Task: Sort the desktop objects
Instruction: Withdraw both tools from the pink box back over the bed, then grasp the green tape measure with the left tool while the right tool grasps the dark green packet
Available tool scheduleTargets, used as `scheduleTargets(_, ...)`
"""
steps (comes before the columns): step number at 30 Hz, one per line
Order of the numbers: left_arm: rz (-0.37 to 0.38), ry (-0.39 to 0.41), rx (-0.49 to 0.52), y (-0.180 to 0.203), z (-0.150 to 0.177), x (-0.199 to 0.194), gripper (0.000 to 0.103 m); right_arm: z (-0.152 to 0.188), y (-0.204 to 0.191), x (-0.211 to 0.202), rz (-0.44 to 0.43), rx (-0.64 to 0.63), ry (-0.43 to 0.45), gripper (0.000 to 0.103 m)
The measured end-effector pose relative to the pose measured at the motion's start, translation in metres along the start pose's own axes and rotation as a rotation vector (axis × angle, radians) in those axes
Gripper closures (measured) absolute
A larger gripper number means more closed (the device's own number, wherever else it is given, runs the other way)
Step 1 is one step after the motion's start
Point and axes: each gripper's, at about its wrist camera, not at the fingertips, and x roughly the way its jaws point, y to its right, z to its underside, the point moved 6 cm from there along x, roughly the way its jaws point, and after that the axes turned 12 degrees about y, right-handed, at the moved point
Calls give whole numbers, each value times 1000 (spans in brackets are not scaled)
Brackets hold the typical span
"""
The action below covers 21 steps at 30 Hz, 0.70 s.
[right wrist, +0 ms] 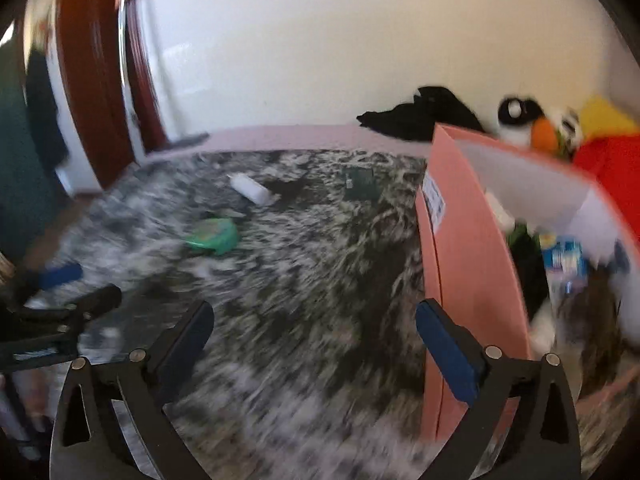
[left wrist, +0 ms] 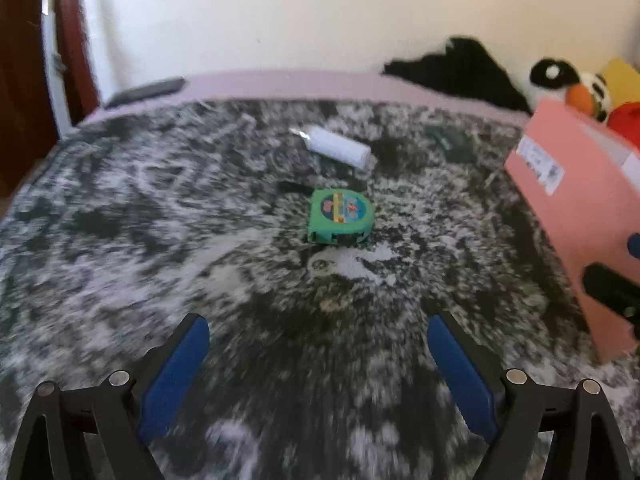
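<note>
Some items are already sitting inside the pink box [right wrist: 472, 240] — the green tape measure [left wrist: 340, 216] and white tube [left wrist: 336, 148] are waiting beside it, both grippers [left wrist: 318, 344] [right wrist: 314, 332] hanging spread and empty.

Home bedroom, patterned blanket [left wrist: 160, 240] over pink bed [left wrist: 280, 84], plush toys [left wrist: 568, 84] against white wall, wooden door frame [right wrist: 92, 80]

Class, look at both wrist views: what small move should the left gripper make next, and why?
Probably ease the left gripper forward and down to the green tape measure. Its jaws are open and empty, the tape measure lies straight ahead on the patterned cloth, and the pink box stands open nearby.
</note>
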Motion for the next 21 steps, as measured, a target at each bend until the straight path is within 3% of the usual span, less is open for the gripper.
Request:
scheduleTargets(9,26,-108,-19,9,-9,104,11,20,23,138,42,88,-219,1)
scheduleTargets(12,15,-110,-27,6,-13,129,11,15,41,181,67,132,-230,0)
scheduleTargets(17,-25,-56,37,14,-21,152,5,-23,53,240,100,111,-183,0)
scheduleTargets(21,-55,-59,29,16,-27,164,2,-48,65,278,127,124,-161,0)
